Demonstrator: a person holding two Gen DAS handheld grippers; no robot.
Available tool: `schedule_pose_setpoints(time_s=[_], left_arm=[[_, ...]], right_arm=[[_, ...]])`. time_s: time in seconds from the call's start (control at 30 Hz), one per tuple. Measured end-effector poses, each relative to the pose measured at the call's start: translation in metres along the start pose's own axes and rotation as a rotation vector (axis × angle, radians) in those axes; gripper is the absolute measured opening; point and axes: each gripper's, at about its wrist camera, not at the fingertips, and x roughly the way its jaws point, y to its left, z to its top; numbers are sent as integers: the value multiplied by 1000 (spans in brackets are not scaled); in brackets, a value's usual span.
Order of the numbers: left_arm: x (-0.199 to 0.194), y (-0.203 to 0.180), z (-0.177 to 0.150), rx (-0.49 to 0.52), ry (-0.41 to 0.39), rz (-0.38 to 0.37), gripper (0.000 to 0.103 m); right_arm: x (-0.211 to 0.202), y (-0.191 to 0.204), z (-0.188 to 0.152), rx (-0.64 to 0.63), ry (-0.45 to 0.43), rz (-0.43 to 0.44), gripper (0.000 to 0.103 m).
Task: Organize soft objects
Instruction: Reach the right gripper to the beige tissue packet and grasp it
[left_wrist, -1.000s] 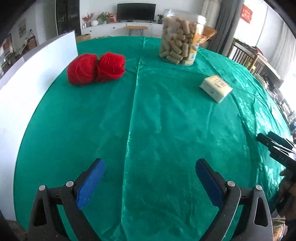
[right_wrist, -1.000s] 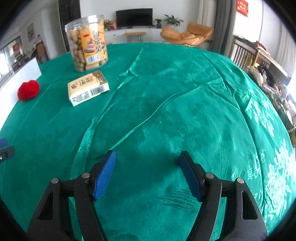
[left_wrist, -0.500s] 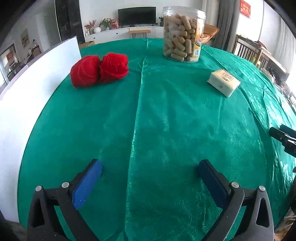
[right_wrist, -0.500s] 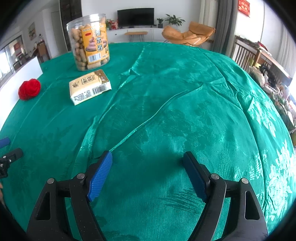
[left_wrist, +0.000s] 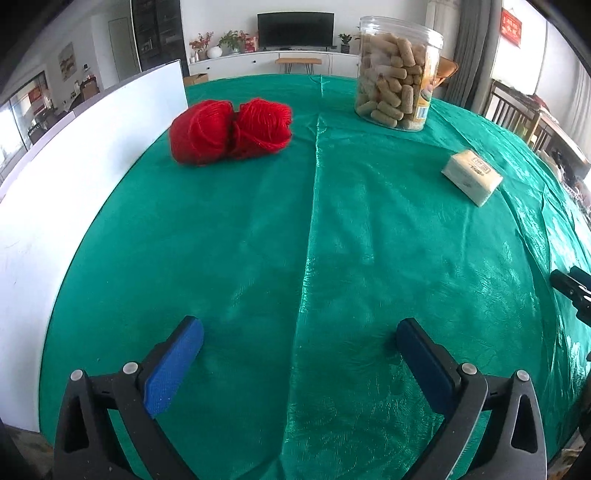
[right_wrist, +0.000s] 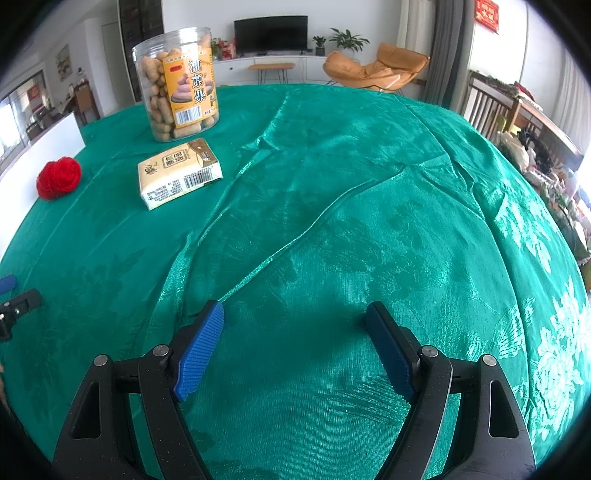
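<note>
Two red yarn balls lie side by side on the green tablecloth, far ahead and to the left of my left gripper. That gripper hangs open over bare cloth with nothing between its blue pads. A pale tissue pack lies far right in the left wrist view. In the right wrist view the tissue pack is ahead on the left and the red yarn is further left. My right gripper is open over the cloth, also holding nothing.
A clear jar of snacks stands at the back of the table, also the jar behind the tissue pack. A white board borders the table's left side. Wooden chairs and clutter stand off to the right. The cloth has raised creases.
The left gripper's jaws have spread a little wider and its view has tilted up, so yarn and jar sit lower in frame. The right gripper's jaws have also widened slightly; it stayed put.
</note>
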Motion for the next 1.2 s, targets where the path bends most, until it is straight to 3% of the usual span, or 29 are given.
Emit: schedule_pose_setpoints(time_s=[0.1, 0.2, 0.33, 0.43, 0.53, 0.7, 0.8, 0.87, 0.93, 1.13, 1.2], left_arm=[[1, 0, 0, -1, -4, 2, 103], [0, 0, 0, -1, -7, 2, 103], [-1, -1, -2, -3, -13, 6, 103], [-1, -1, -2, -3, -13, 6, 103], [-1, 0, -2, -3, -13, 6, 103], [-1, 0, -2, -2, -13, 6, 103], [-1, 0, -2, 0, -14, 5, 103], [-1, 0, -2, 0, -14, 4, 103], [-1, 0, -1, -1, -15, 5, 103], [-1, 0, -1, -3, -16, 7, 103], [-1, 0, -1, -3, -16, 7, 103]], right_arm=[[1, 0, 1, -4, 11, 0, 82], [6, 4, 15, -16, 99, 18, 82], [10, 24, 41, -2, 92, 161, 82], [27, 40, 67, 134, 123, 298, 82], [46, 58, 88, 216, 138, 338, 82], [84, 94, 127, 258, 142, 191, 83], [92, 110, 135, 173, 120, 95, 83], [88, 112, 130, 126, 95, 62, 70], [82, 106, 124, 103, 77, 40, 59], [73, 51, 110, 63, 38, -53, 58], [69, 31, 105, 73, 16, -49, 58]])
